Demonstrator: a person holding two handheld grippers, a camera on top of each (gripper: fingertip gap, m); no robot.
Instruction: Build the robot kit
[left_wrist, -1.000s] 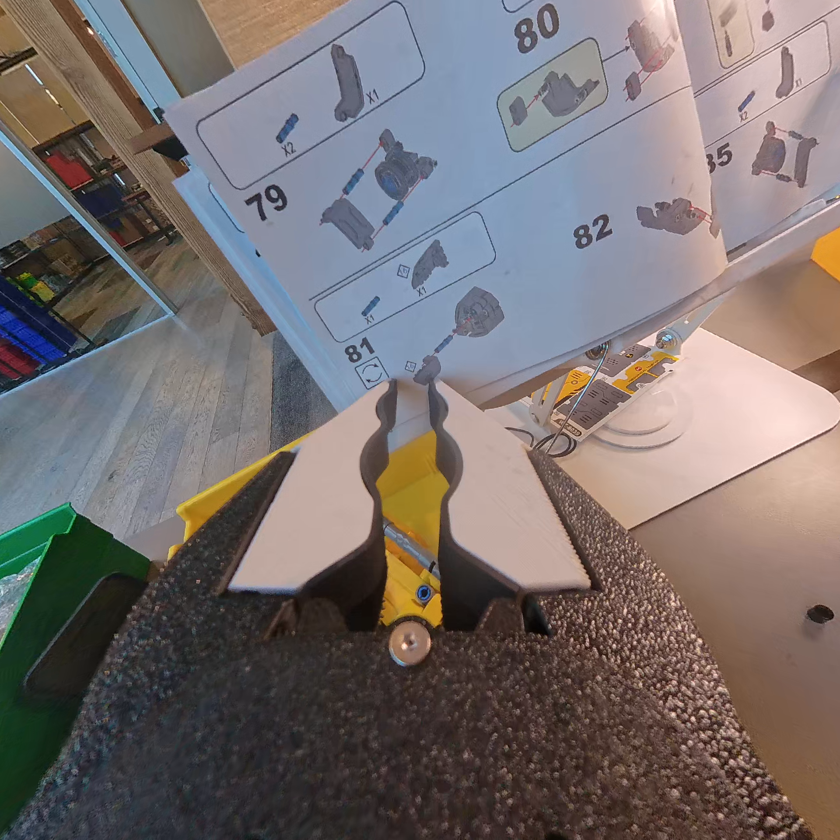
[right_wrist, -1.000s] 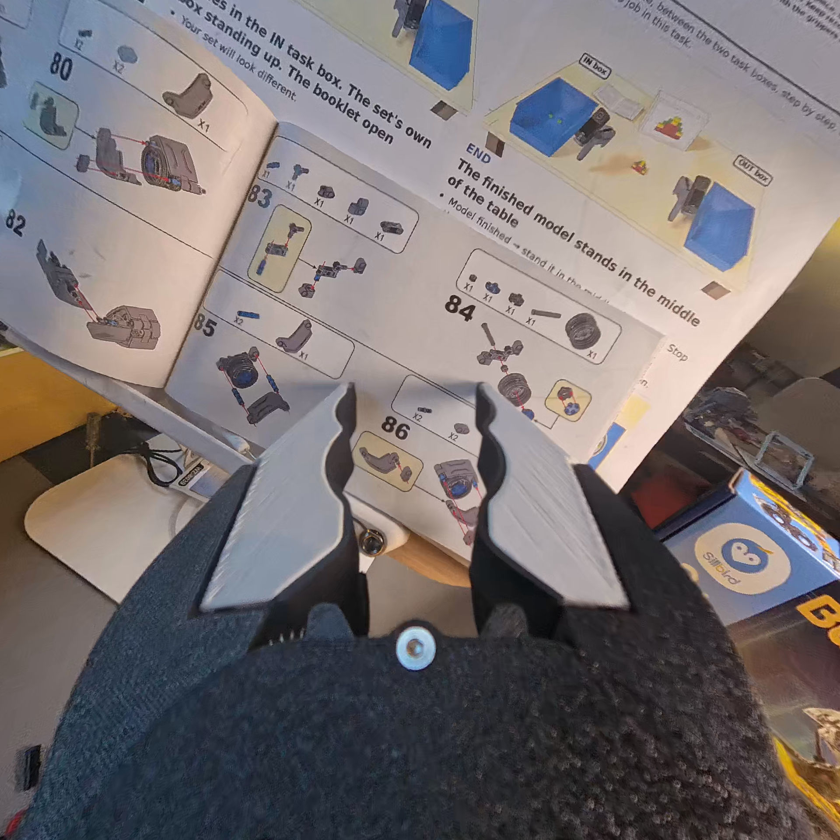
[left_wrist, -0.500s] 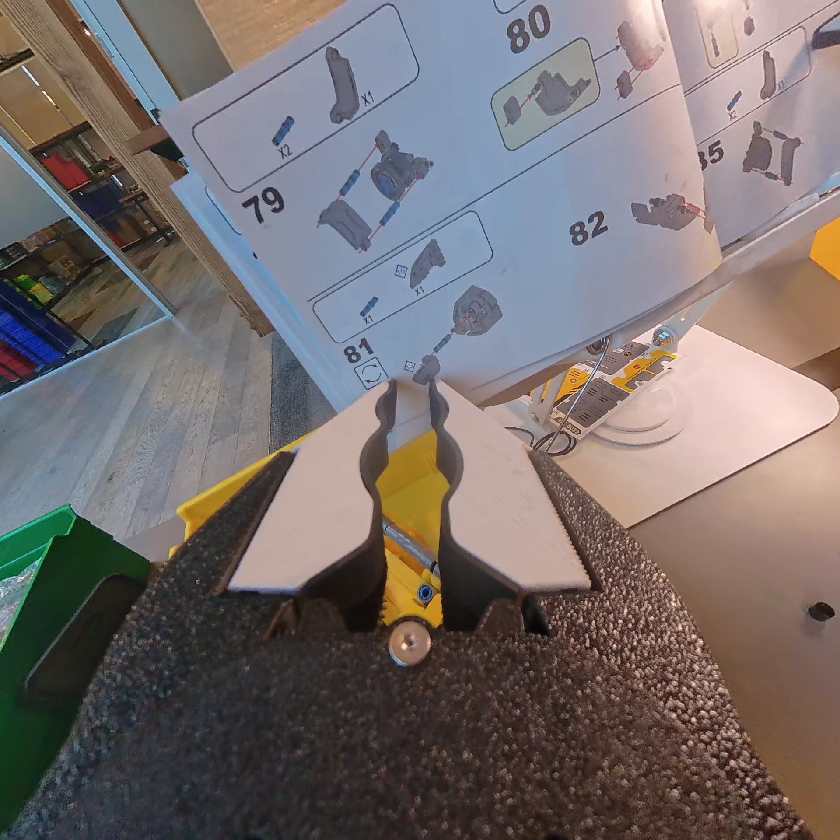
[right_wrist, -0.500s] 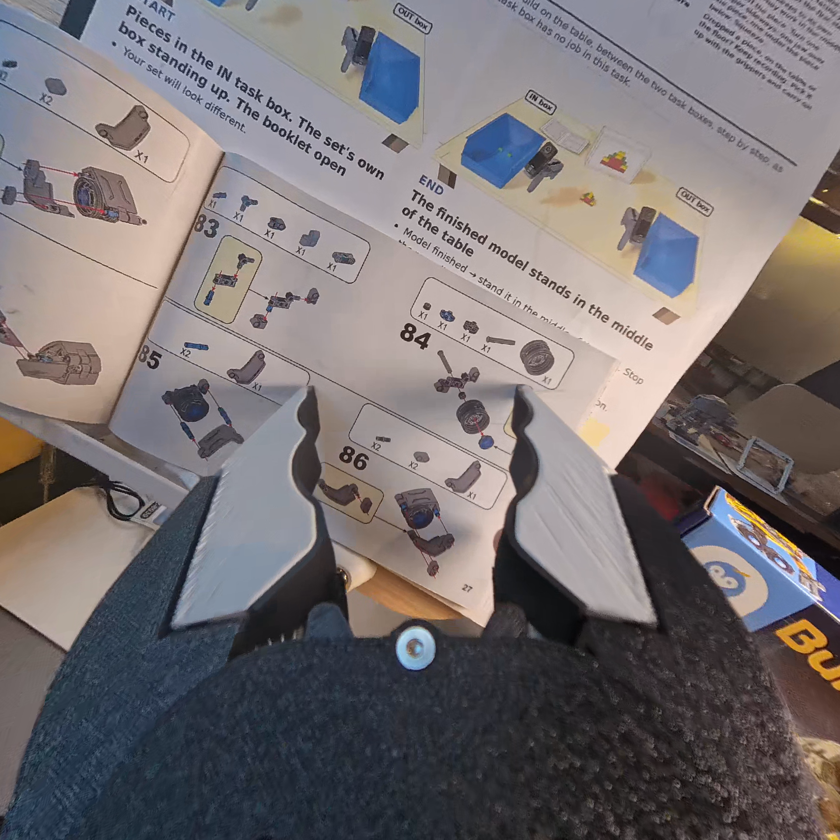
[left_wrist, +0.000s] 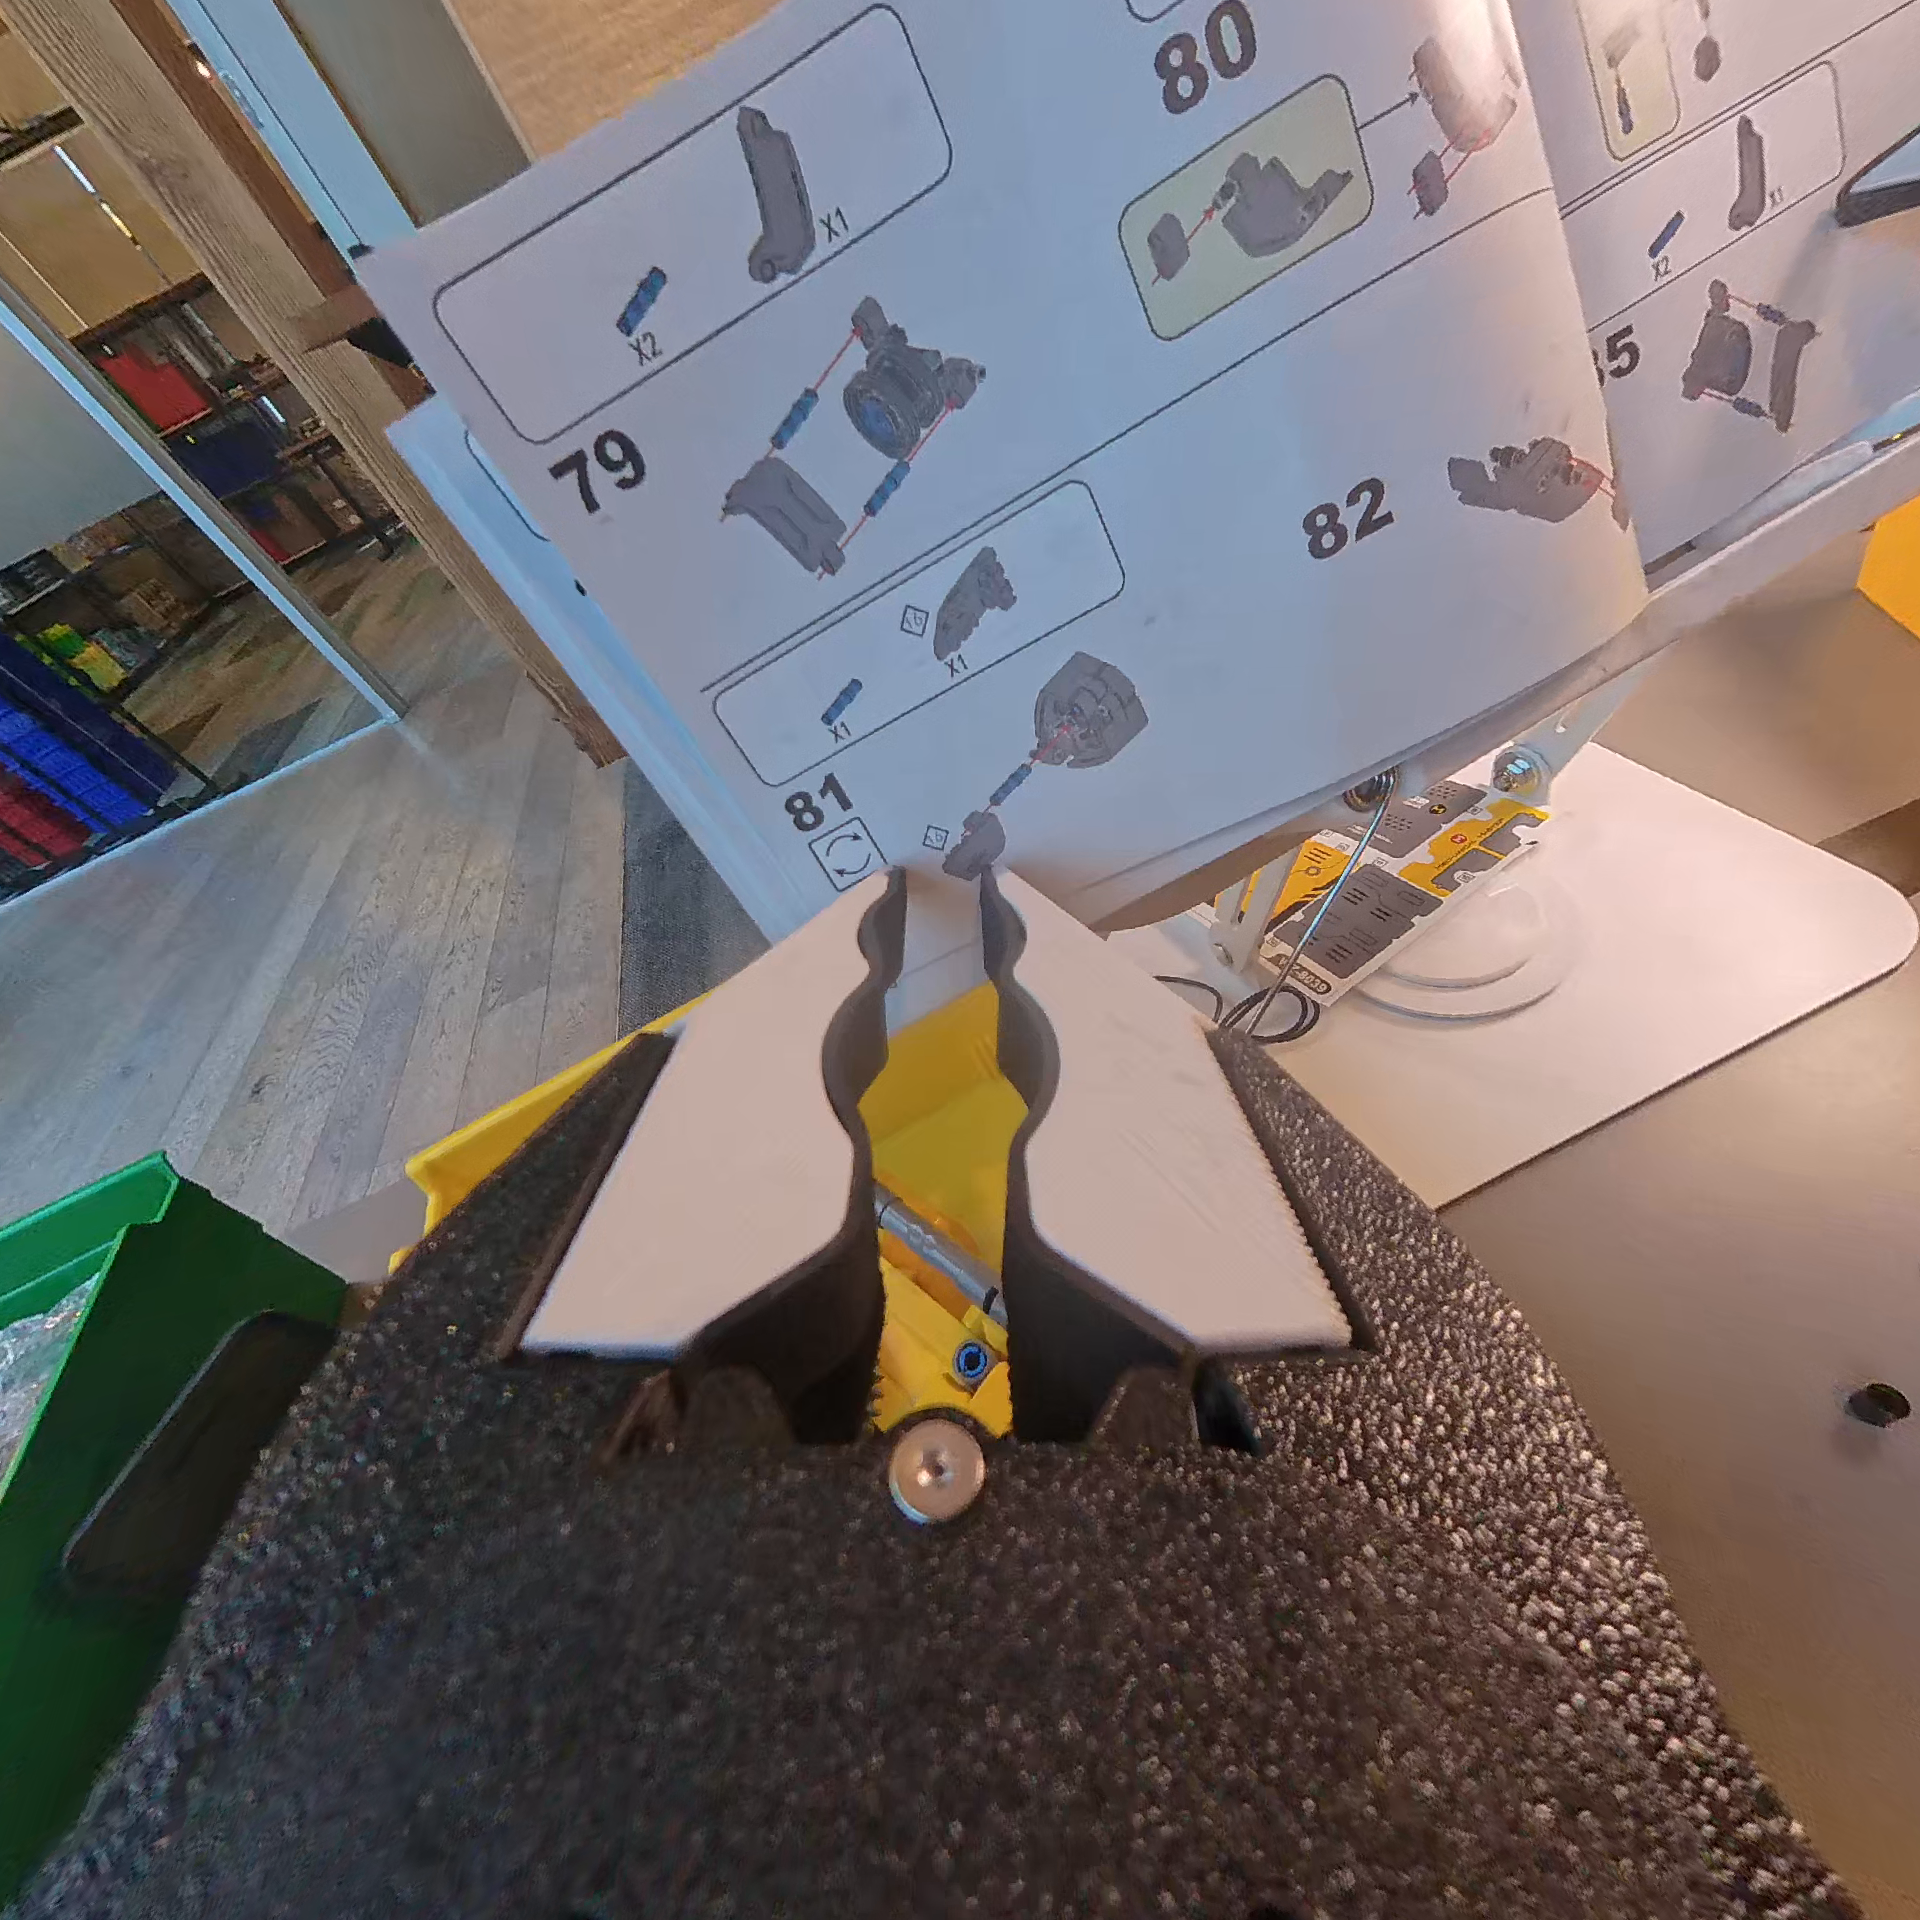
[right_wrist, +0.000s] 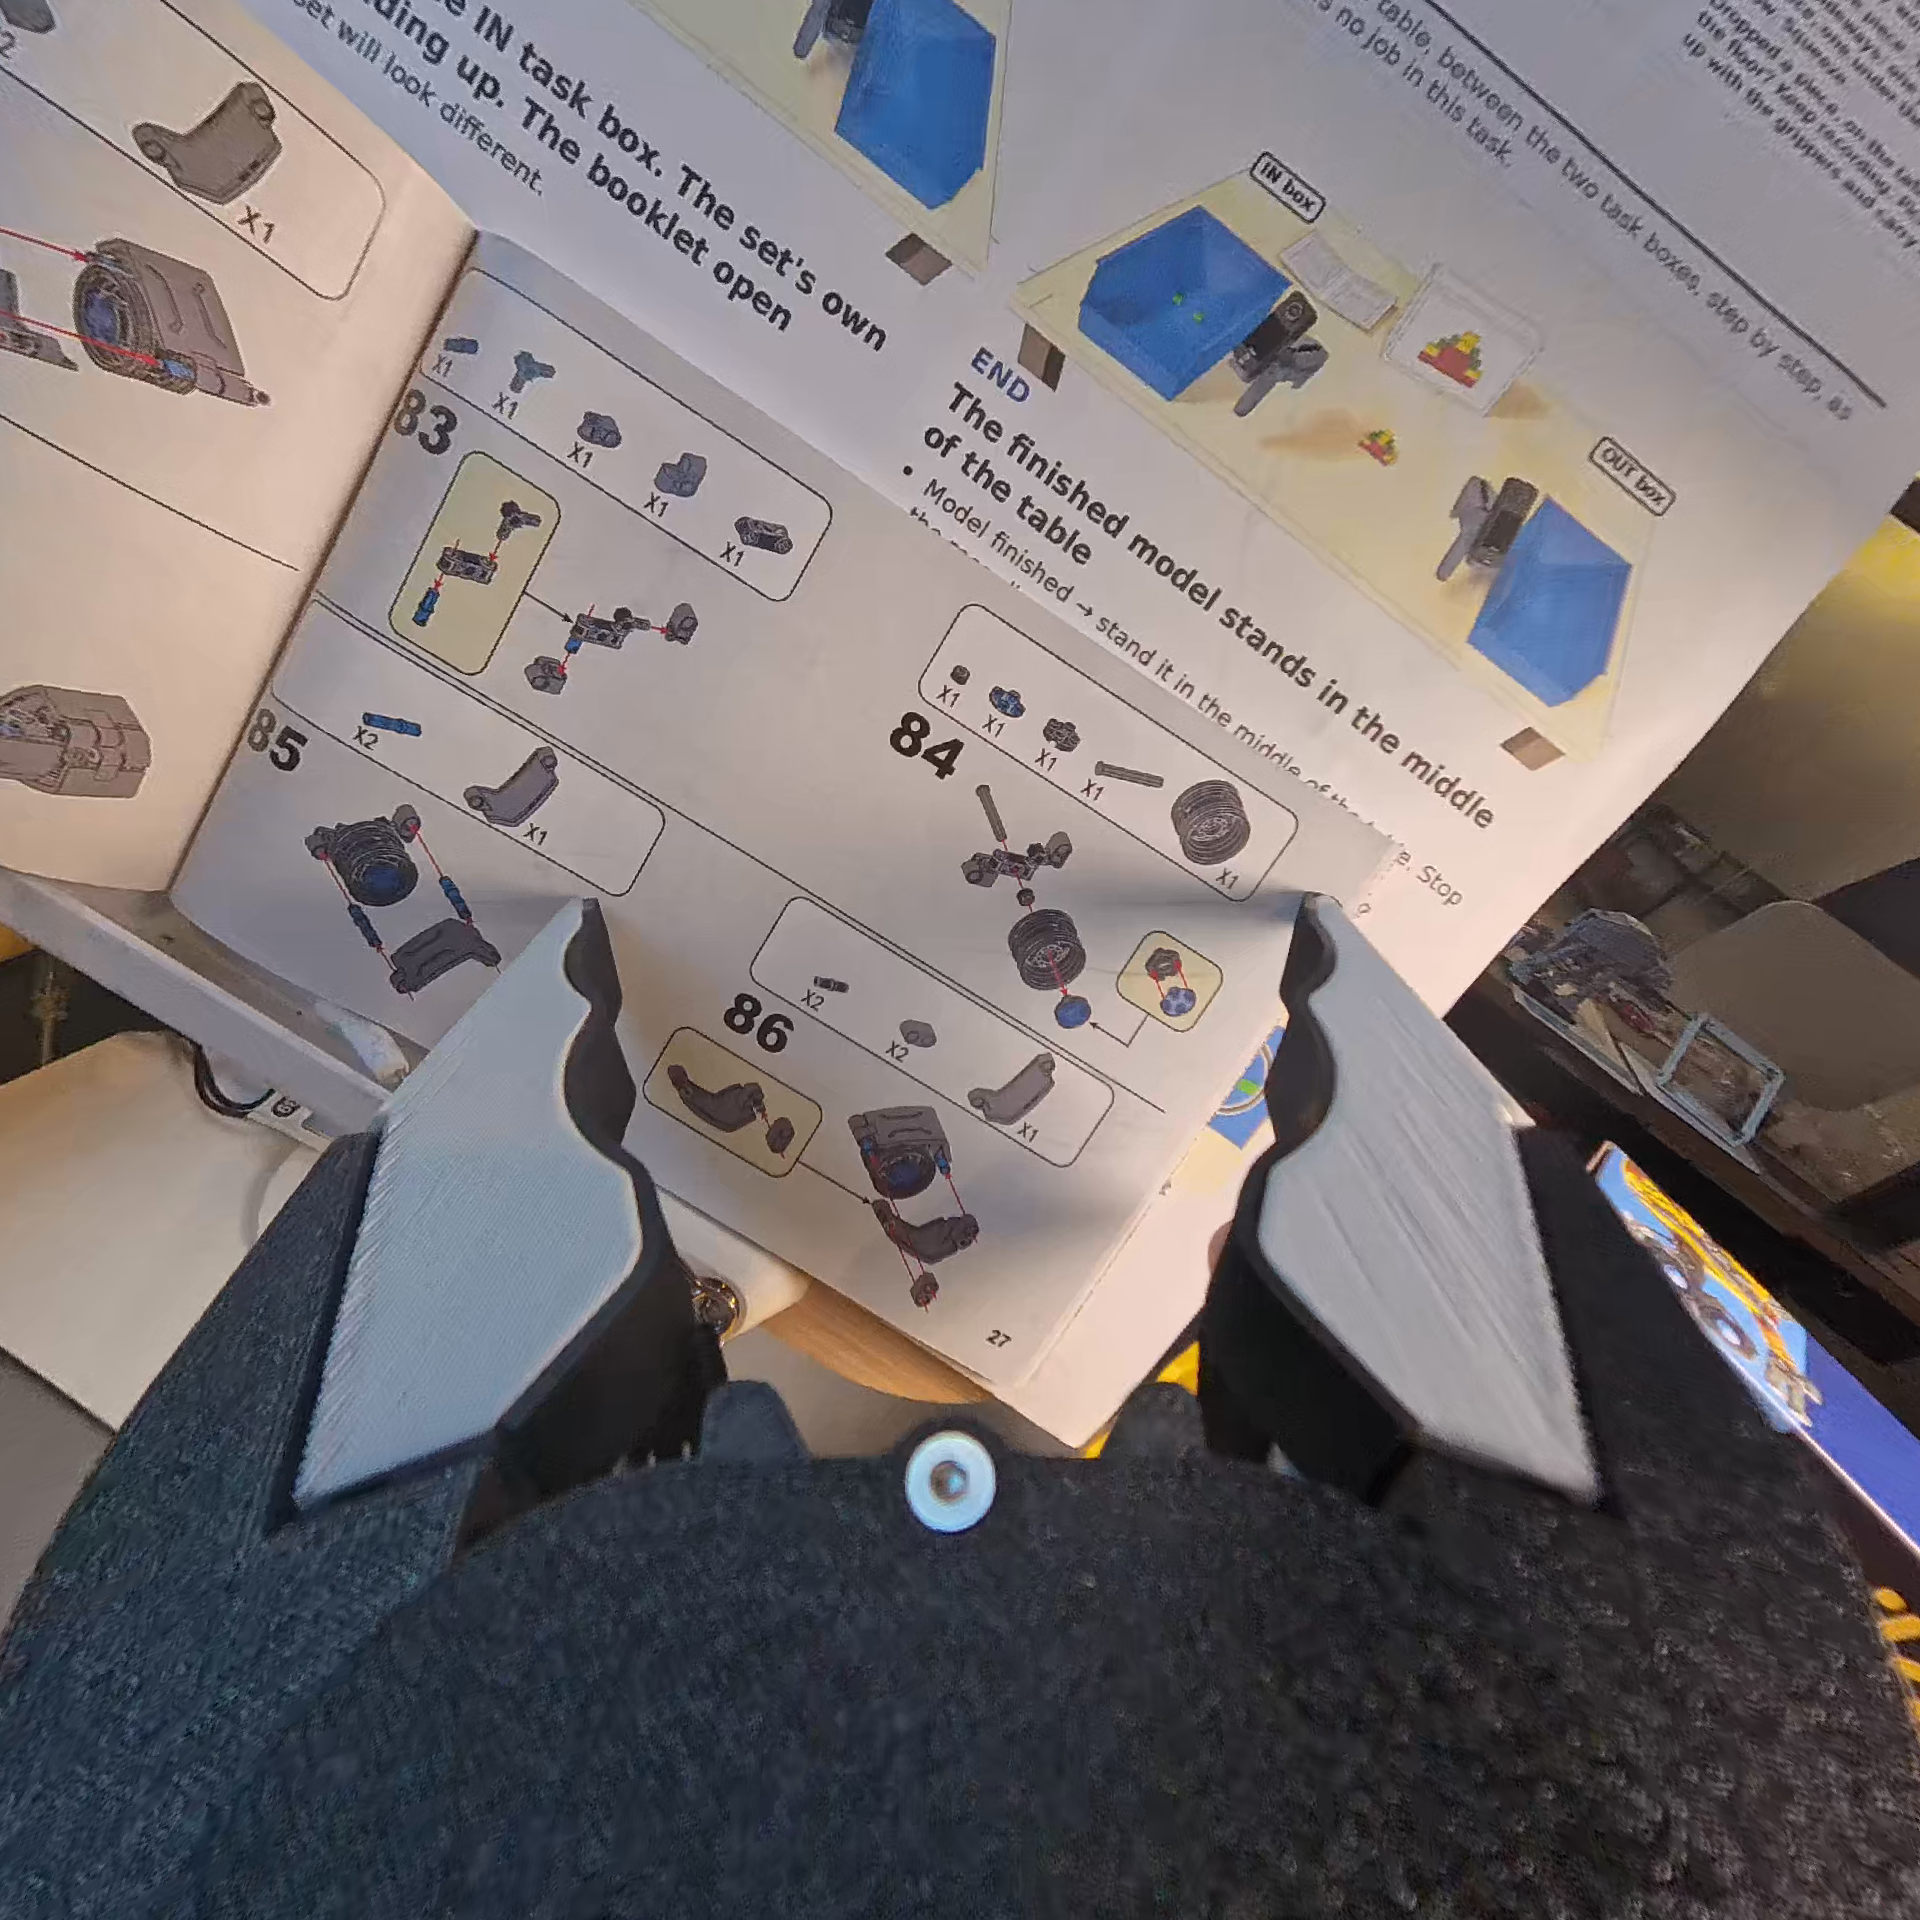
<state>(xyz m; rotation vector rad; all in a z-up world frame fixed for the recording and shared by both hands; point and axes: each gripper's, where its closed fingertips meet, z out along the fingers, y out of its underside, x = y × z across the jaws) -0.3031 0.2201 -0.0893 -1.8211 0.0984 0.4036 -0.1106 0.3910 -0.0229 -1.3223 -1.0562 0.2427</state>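
Two grippers, one open paper instruction booklet (left_wrist: 1039, 436), one printed white instruction sheet (right_wrist: 1351, 343) behind it, one white metal stand (left_wrist: 1621, 935) holding the booklet up on the grey table (left_wrist: 1714, 1299). Left grey-fingered gripper (left_wrist: 940, 894) points up and forward at the booklet's lower left page, fingers nearly together with only a narrow slot between them; whether anything is gripped, cannot tell. One yellow plastic bin (left_wrist: 935, 1049) shows through that slot, with yellow parts and a metal rod inside. One green plastic bin (left_wrist: 94, 1351) sits near left of it. Right grey-fingered gripper (right_wrist: 945, 914) is tilted up at the booklet's right page, fingers spread wide apart, holding nothing, lower page corner lying between them in view but apart from both. One blue-and-yellow cardboard box (right_wrist: 1704, 1320) lies at far right.
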